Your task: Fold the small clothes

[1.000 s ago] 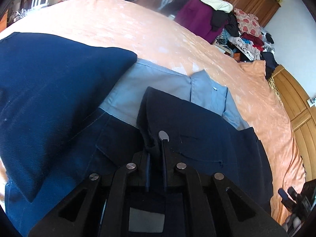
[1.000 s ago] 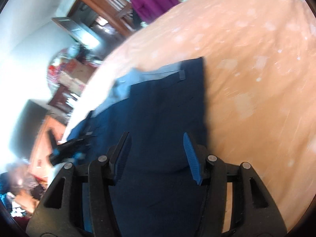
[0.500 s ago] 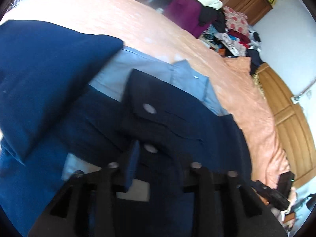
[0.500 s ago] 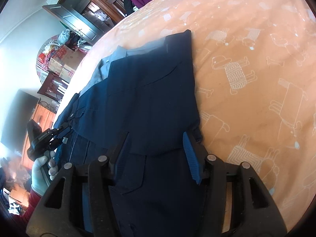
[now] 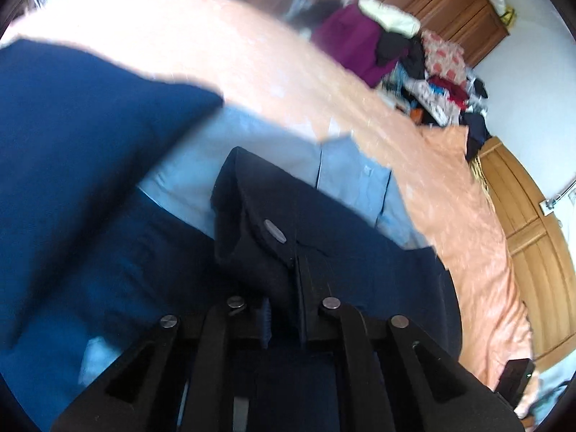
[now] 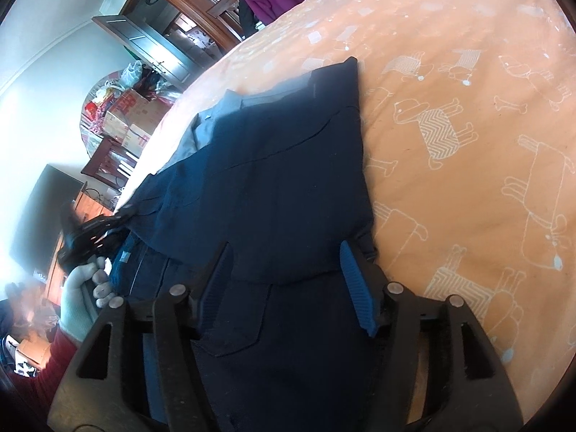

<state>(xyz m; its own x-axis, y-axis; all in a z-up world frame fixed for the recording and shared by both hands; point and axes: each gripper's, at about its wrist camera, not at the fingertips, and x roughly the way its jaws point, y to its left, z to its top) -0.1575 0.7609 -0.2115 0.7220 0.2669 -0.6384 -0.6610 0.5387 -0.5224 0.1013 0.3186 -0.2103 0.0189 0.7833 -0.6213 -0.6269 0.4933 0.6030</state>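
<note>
On the orange bed (image 6: 468, 72) lies the dark navy shirt (image 6: 280, 187), its edge pinched in the left gripper (image 5: 284, 309), while the right gripper (image 6: 288, 280) hovers wide above it.

Navy shirt (image 6: 273, 194) – matt cloth; bedsheet (image 6: 468, 72) – cotton-ish.

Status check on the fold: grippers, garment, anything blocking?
Left gripper shut on a bunched fold of the dark navy garment. Right gripper open, hovering over it. Garment lies on the orange bedspread. Nothing blocking.
</note>
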